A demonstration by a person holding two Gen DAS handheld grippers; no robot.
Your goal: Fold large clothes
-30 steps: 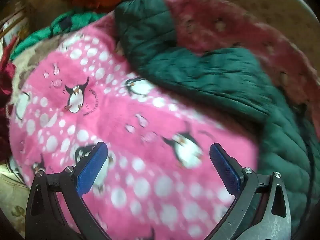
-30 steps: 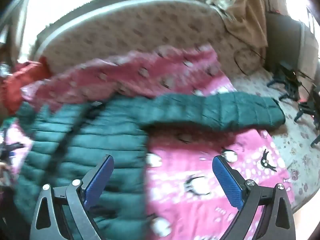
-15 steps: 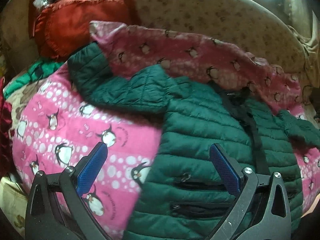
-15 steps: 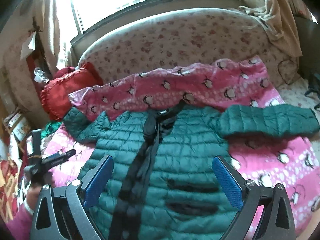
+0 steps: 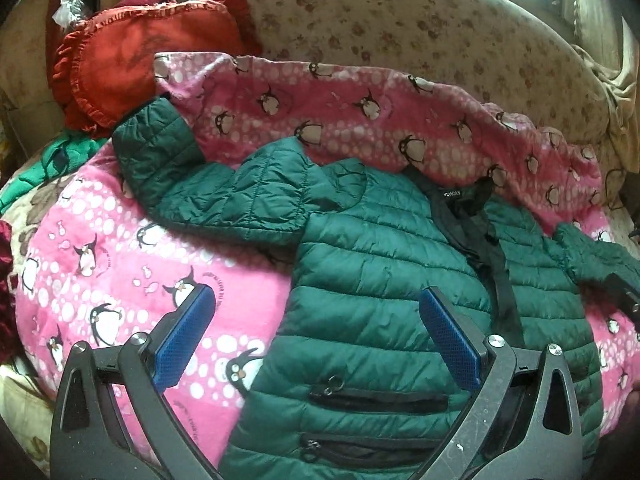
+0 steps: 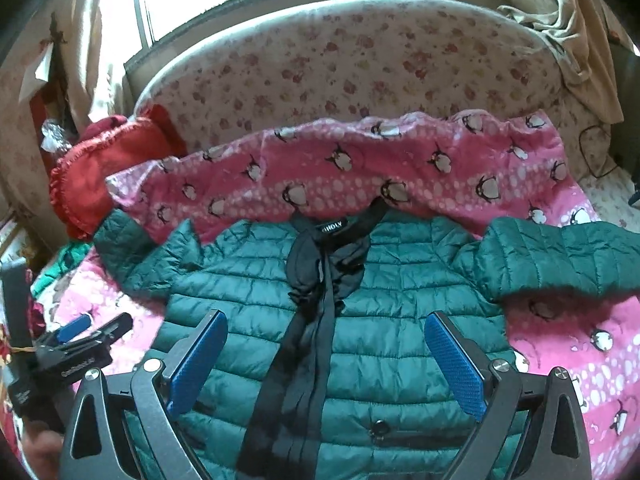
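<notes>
A dark green quilted jacket (image 5: pixel 380 280) lies flat and front up on a pink penguin blanket (image 5: pixel 120 264), sleeves spread to both sides, black zip placket down the middle. It also fills the right wrist view (image 6: pixel 380 312). My left gripper (image 5: pixel 316 336) is open and empty, above the jacket's left side near its pockets. My right gripper (image 6: pixel 326 356) is open and empty, above the middle of the jacket. The left gripper also shows at the left edge of the right wrist view (image 6: pixel 80 332).
A red frilled cushion (image 6: pixel 100 168) lies at the back left. The flowered curved headboard (image 6: pixel 340 64) stands behind the blanket (image 6: pixel 360 168). A green cloth (image 5: pixel 36 168) lies at the left. A beige curtain (image 6: pixel 568 24) hangs at the back right.
Both grippers have pulled back and risen, so the whole jacket now shows spread out. The left view swung from the blanket onto the jacket. Both stay open.
</notes>
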